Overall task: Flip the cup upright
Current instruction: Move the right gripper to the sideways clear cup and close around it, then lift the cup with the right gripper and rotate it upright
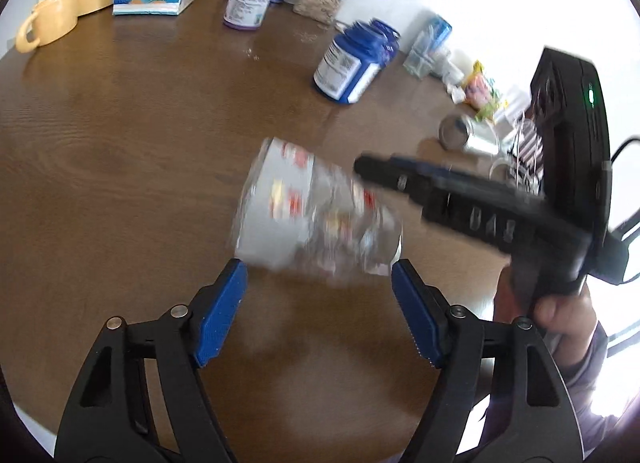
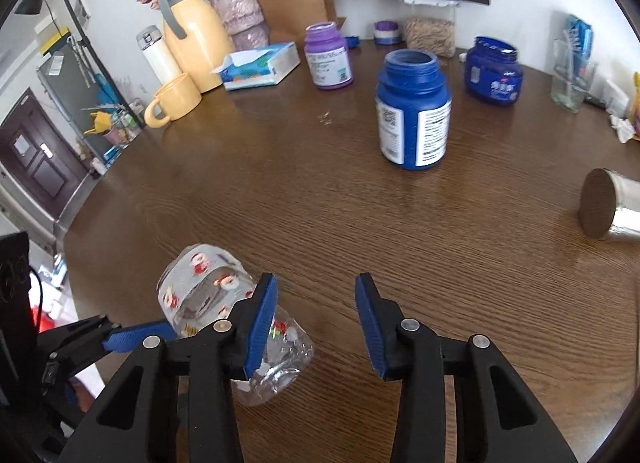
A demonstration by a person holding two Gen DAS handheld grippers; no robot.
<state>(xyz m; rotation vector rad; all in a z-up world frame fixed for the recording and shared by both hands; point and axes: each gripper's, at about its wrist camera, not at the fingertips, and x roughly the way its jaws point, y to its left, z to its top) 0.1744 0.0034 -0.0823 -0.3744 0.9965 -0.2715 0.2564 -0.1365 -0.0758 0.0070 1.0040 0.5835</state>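
Observation:
A clear plastic cup [image 1: 312,219] with red Santa prints lies tilted on its side on the brown table [image 1: 140,135], blurred by motion. My left gripper [image 1: 320,303] is open, its blue pads on either side of the cup's near end, not closed on it. The cup also shows in the right wrist view [image 2: 208,295], low left, just left of my right gripper [image 2: 316,323], which is open and empty. The right gripper's finger [image 1: 460,199] reaches in from the right, its tip at the cup's far side. Contact is unclear.
A blue bottle [image 2: 412,111], a purple bottle [image 2: 328,57], a blue jar [image 2: 494,71], a tissue pack [image 2: 260,65], a yellow mug [image 2: 176,99] and a yellow jug [image 2: 192,39] stand farther back. A metal can [image 2: 612,205] lies on its side at the right.

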